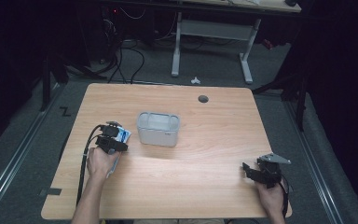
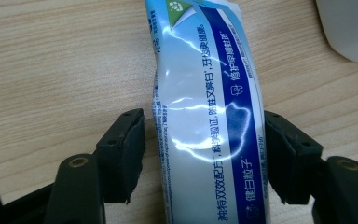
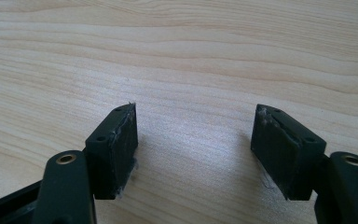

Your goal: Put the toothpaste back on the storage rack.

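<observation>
While both tongs gape, toothpaste tube (image 2: 209, 126) lies beside white bin (image 1: 158, 129).

One table (image 1: 205, 158), wood top. One tube (image 2: 207, 116), blue and white with printed text, lying on it. One bin (image 1: 158, 129), grey-white, open-topped, mid-table. Two grippers: left gripper (image 2: 204, 140) and right gripper (image 3: 193, 140), two black jaws each, four jaws total. Two hands: left hand (image 1: 101, 163) and right hand (image 1: 270, 196), one per gripper. One round hole (image 1: 203, 99) in the tabletop near the far edge. One second desk (image 1: 212, 32) beyond, with two white legs showing. One small white object (image 1: 195, 80) on the floor, too small to tell what.
</observation>
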`<state>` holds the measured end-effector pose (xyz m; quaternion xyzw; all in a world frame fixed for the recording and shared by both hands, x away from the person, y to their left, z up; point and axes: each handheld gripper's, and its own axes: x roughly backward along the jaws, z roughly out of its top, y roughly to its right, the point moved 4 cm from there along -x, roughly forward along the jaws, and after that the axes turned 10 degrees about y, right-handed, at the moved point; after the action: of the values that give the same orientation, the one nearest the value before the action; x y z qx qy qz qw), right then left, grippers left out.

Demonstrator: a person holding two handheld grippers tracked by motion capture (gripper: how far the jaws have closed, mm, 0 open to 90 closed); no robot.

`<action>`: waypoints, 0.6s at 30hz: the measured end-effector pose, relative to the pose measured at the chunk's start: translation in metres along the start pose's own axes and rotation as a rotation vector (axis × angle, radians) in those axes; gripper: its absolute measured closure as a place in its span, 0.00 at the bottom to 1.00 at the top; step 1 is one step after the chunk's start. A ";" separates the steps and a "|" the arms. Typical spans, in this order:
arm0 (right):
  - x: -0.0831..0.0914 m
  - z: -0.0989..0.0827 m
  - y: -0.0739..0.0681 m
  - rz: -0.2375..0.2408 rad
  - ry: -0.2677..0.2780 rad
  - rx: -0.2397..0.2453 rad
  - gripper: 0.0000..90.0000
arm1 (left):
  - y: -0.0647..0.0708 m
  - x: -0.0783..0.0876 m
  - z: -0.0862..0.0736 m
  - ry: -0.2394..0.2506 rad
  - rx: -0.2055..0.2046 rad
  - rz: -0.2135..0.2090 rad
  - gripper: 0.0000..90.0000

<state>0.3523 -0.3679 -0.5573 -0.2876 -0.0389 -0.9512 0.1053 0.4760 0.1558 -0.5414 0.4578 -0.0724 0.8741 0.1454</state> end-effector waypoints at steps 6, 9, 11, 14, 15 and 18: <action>0.000 0.000 0.000 0.000 -0.001 -0.002 0.35 | -0.001 0.001 0.001 -0.004 0.007 -0.003 0.46; 0.000 0.000 0.000 0.001 0.000 0.001 0.35 | -0.001 0.000 0.002 -0.025 0.009 0.001 0.47; 0.000 0.000 0.000 0.001 0.000 0.001 0.35 | -0.001 0.000 0.004 -0.034 0.014 0.005 0.47; 0.000 0.000 0.000 0.001 0.000 0.000 0.35 | -0.001 0.000 0.005 -0.051 0.017 0.004 0.48; 0.000 0.000 0.000 0.002 0.000 0.001 0.35 | -0.001 0.000 0.005 -0.052 0.017 0.003 0.48; 0.000 0.000 0.000 0.001 0.000 0.000 0.35 | -0.001 -0.001 0.006 -0.063 0.019 0.005 0.49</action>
<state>0.3522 -0.3678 -0.5573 -0.2877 -0.0388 -0.9511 0.1060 0.4817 0.1550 -0.5384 0.4863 -0.0698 0.8603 0.1363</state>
